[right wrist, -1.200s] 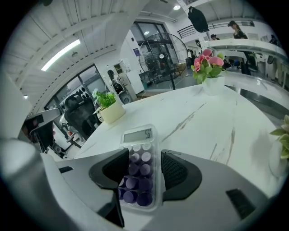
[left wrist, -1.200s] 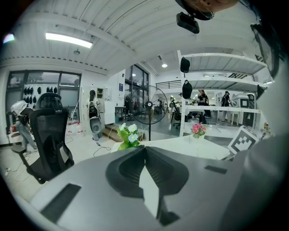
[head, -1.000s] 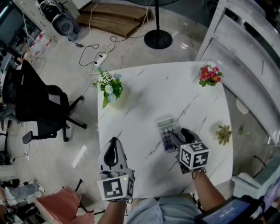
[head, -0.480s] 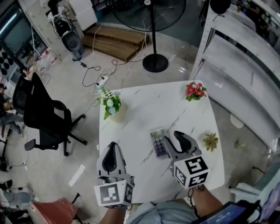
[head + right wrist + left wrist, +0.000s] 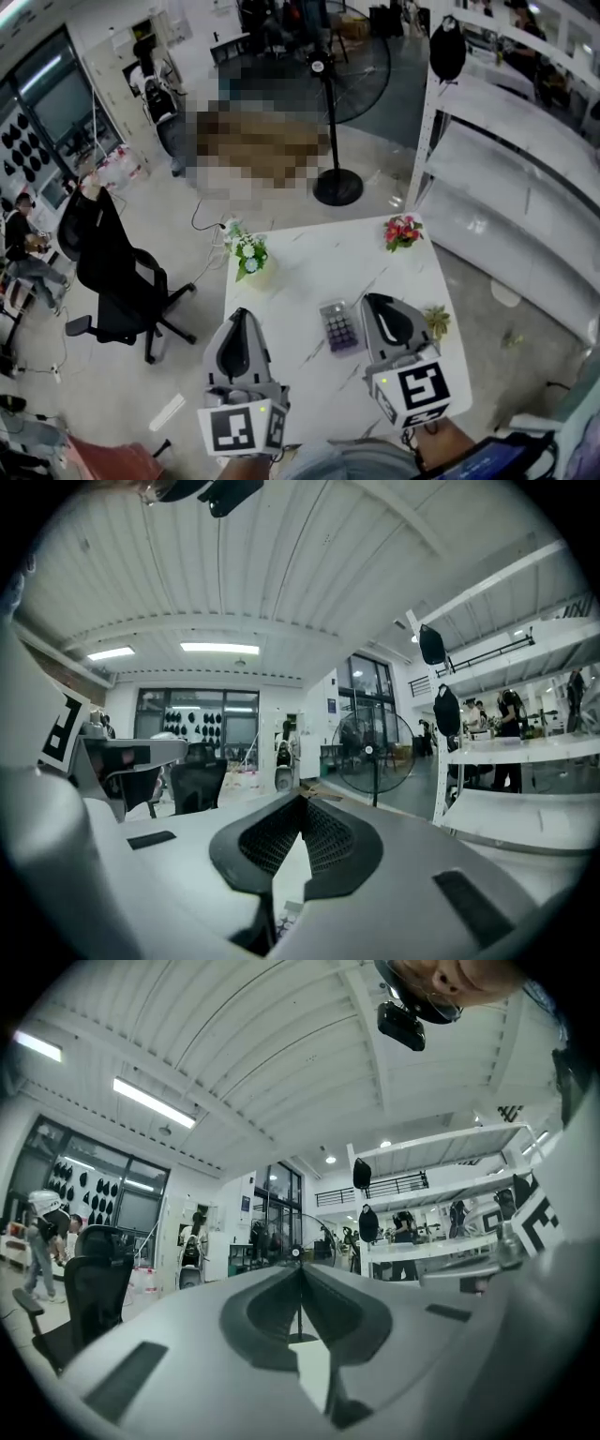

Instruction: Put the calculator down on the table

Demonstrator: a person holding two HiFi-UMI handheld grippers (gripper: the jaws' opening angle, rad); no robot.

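Observation:
The calculator, grey with purple keys, lies flat on the white marble table, with nothing touching it. My right gripper hangs well above the table just right of the calculator. Its jaws have just been closing and now meet tip to tip with nothing between them. My left gripper is raised over the table's left edge, its jaws also together and empty. Both gripper views look level out across the room instead of at the table.
A pot of white and blue flowers stands at the table's back left, red flowers at the back right, a small green plant at the right edge. A black office chair, a standing fan and white shelving surround the table.
The right gripper opened off the calculator, left it on the table, rose and shut. The left gripper rose too. The head view lifted, so the table looks smaller.

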